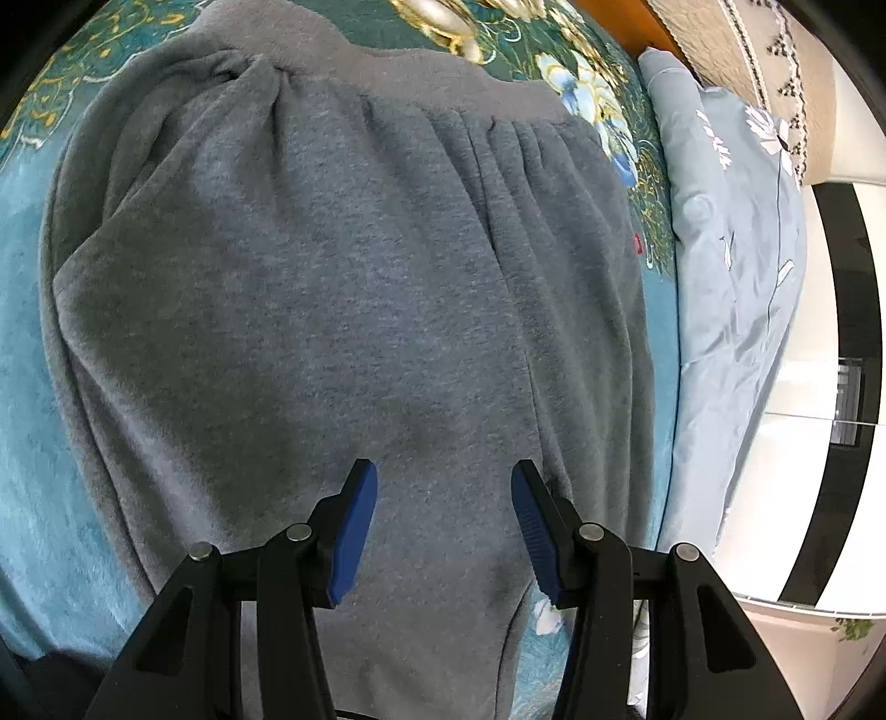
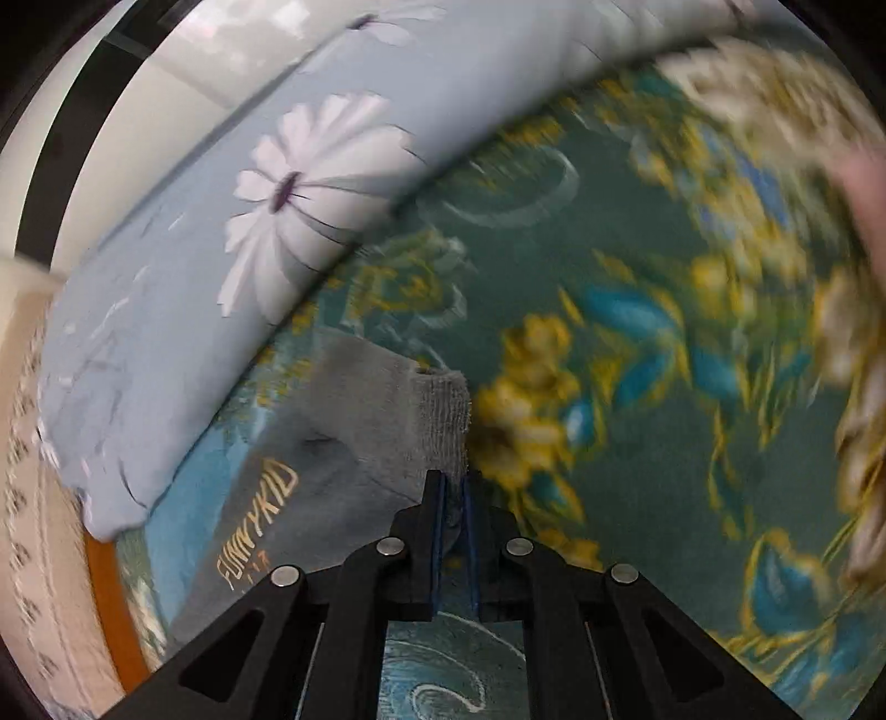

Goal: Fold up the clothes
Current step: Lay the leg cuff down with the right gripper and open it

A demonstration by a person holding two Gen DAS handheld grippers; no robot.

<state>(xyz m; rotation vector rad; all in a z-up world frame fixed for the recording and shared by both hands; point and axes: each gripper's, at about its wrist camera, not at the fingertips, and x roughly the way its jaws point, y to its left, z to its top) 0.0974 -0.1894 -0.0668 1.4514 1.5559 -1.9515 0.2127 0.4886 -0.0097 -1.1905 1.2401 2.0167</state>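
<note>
Grey fleece sweatpants (image 1: 332,288) lie spread on a teal floral blanket (image 1: 33,421), waistband at the top of the left wrist view. My left gripper (image 1: 443,498) is open just above the grey fabric, blue pads apart, holding nothing. In the right wrist view my right gripper (image 2: 451,498) is shut on the ribbed cuff (image 2: 443,415) of a grey pant leg with orange "FUNNYKID" lettering (image 2: 260,526), held over the blanket (image 2: 637,360). That view is motion-blurred.
A light blue quilt with white daisies (image 1: 731,266) lies bunched along the blanket's edge; it also shows in the right wrist view (image 2: 221,249). An orange bed frame edge (image 2: 111,609) and a patterned cream cover (image 1: 714,44) lie beyond it.
</note>
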